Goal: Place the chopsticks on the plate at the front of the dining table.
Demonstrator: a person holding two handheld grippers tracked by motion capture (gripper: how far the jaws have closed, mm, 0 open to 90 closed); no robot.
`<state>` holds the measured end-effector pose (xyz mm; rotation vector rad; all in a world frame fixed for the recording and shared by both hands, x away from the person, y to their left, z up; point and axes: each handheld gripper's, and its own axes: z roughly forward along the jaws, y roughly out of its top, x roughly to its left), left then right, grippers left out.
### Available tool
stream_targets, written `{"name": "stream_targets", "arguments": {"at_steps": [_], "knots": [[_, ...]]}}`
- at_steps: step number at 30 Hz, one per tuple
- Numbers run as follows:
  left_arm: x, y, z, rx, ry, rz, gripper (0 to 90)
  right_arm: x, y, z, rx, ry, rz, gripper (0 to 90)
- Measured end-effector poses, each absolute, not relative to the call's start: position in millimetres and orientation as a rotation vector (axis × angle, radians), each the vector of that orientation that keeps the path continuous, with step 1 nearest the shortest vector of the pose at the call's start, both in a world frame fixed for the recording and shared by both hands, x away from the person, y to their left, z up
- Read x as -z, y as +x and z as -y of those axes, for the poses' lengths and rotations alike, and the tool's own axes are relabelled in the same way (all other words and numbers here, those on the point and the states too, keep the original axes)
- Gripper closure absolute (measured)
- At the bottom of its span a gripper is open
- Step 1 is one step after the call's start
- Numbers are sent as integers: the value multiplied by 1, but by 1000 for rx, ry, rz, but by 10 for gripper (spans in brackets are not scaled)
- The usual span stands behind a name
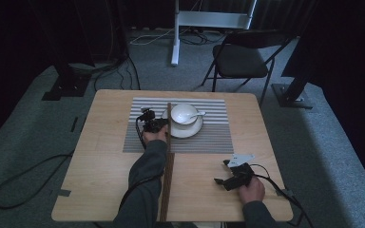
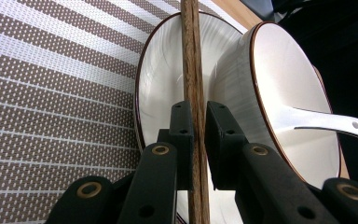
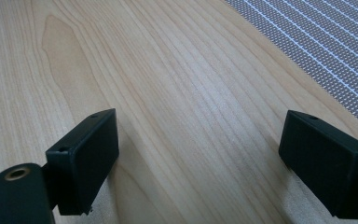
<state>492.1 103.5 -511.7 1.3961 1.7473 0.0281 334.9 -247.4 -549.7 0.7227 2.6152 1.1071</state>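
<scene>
The left claw (image 1: 158, 124) was reached forward with jaws nearly closed; the right claw (image 1: 224, 176) rested with jaws wide apart.

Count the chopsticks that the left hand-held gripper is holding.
2: a pair of chopsticks pressed side by side between the jaws of the left hand-held gripper, running across the plate beside the bowl.

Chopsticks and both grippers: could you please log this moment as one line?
left gripper: shut on chopsticks | chopsticks: over saucer, beside bowl | spoon: in bowl | right gripper: open above table
</scene>
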Motion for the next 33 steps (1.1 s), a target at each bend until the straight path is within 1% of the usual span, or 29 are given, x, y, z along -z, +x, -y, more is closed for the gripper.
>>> {"name": "stream_targets", "arguments": {"at_steps": [10, 17, 18, 20, 27, 33], "knots": [[512, 493, -106, -26, 1394, -1748, 799, 550, 335, 247, -1107, 723, -2615, 113], [510, 492, -110, -44, 1402, -1740, 766, 550, 335, 247, -1107, 723, -2615, 113], [505, 490, -117, -61, 1405, -1731, 754, 550, 335, 247, -1107, 723, -2615, 113], [500, 488, -122, -53, 1408, -1707, 741, 550, 335, 247, -1107, 723, -2615, 113], [481, 478, -138, -102, 1437, -1644, 690, 550, 335, 247, -1107, 723, -2615, 113], [467, 461, -154, -148, 1510, -1573, 654, 550, 335, 247, -1107, 723, -2615, 113]]}}
